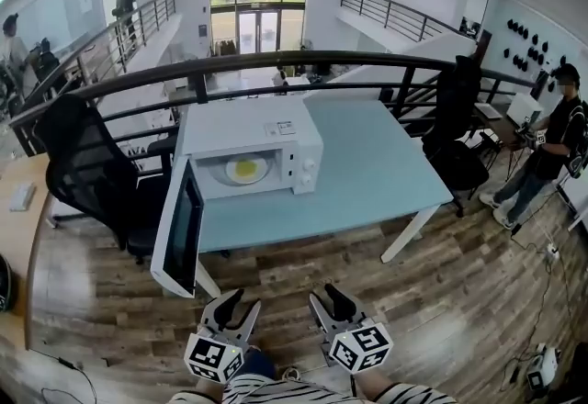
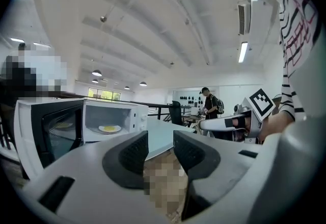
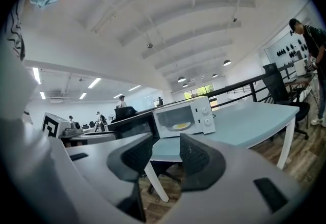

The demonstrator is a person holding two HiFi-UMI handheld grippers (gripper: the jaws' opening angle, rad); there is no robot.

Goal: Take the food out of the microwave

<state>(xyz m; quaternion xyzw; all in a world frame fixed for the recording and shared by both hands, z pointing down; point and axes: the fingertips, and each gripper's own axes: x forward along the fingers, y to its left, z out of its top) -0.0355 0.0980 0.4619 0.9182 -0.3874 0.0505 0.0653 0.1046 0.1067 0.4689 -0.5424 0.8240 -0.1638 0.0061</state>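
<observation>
At far left, a black office chair (image 1: 87, 177) stands beside the pale blue counter (image 1: 386, 173). The white microwave (image 1: 248, 131) sits on the counter's left part, its door (image 1: 179, 232) swung wide open past the near edge. Inside the cavity a white plate (image 1: 230, 175) carries the yellow food (image 1: 244, 169), untouched. Lower in the head view, well short of the counter, the left tongs (image 1: 237, 303) are spread with nothing between them. Just beside them, the right tongs (image 1: 326, 299) are likewise spread and empty. Both point towards the microwave. A second black chair (image 1: 457, 131) stands at the counter's right end, and a person (image 1: 549, 150) in dark clothes stands at far right.
</observation>
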